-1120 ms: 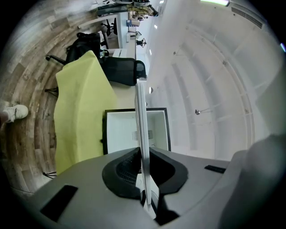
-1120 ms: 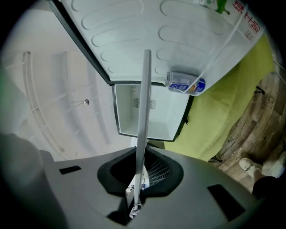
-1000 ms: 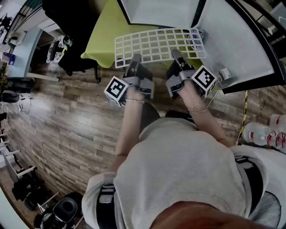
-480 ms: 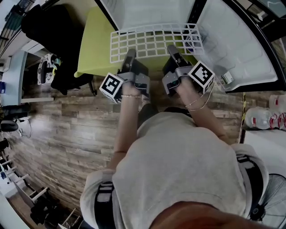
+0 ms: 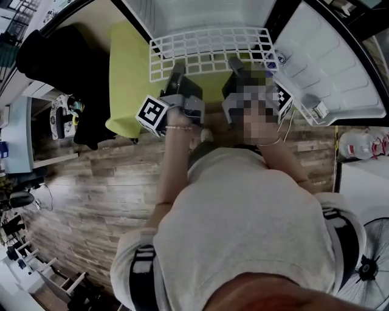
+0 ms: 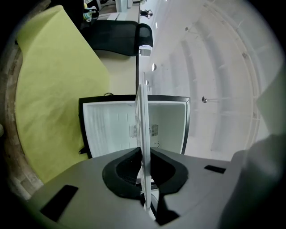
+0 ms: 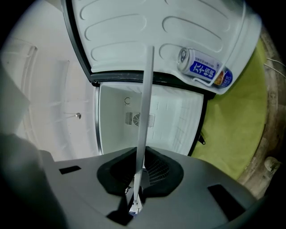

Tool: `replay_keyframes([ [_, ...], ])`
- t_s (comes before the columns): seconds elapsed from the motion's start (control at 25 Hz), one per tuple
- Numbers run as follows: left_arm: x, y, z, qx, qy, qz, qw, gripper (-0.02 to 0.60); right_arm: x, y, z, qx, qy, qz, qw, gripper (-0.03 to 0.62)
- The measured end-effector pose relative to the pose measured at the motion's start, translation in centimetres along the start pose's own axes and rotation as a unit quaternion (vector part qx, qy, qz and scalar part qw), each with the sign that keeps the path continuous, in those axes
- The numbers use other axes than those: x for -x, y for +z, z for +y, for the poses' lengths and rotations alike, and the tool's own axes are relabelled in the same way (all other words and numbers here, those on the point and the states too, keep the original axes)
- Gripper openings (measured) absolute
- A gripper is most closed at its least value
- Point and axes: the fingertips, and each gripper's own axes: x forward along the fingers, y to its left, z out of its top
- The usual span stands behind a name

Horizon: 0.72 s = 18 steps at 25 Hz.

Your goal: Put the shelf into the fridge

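1. Seen from above, a person holds a white wire shelf (image 5: 209, 51) roughly level in front of an open fridge (image 5: 206, 15), one gripper on each side of the shelf's near edge.
2. The left gripper (image 5: 177, 73) grips the near edge left of centre. Its own view shows the jaws clamped narrow on the shelf, which appears edge-on as a thin white line rising between them.
3. The right gripper (image 5: 236, 65) grips the near edge right of centre. Its own view shows the jaws pinched together on the wire, with the shelf edge running up between them toward the fridge.
4. The shelf is held in the air between the person and the fridge. Its far edge is at the fridge opening, but no view shows whether it has crossed into the cavity.
5. Both gripper views look past the shelf into the white interior, where a small vent grille sits on the back wall.
6. The fridge door (image 5: 328, 61) is swung open on the person's right. A can (image 7: 203, 67) lies on its side in one of the door pockets.
7. A yellow cloth (image 5: 127, 79) spreads below and to the left of the fridge, under the shelf and both grippers.
8. Wood floor (image 5: 91, 182) fills the left of the head view. A black chair (image 6: 116, 38) is beyond the cloth.
9. Bottles (image 5: 358, 143) sit at the right edge and a fan (image 5: 371, 267) is at the lower right.
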Motion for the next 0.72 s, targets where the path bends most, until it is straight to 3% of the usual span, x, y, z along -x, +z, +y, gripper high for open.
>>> replay_keyframes([
  [0.16, -2.7, 3.1, 1.1, 0.009, 0.005, 0.019, 0.9998, 0.04, -3.6, -0.6, -0.4, -0.001, -0.009, -0.024, 1.0, 0.032],
  [0.4, -4.6, 3.3, 3.0, 0.022, 0.024, 0.058, 0.9978, 0.04, -4.3, 0.0, -1.4, -0.004, -0.022, -0.063, 0.998, 0.031],
  [0.72, -5.9, 4.7, 4.4, 0.024, 0.028, 0.078, 0.9962, 0.041, -6.0, -0.2, -2.1, -0.004, -0.027, -0.085, 0.996, 0.029],
])
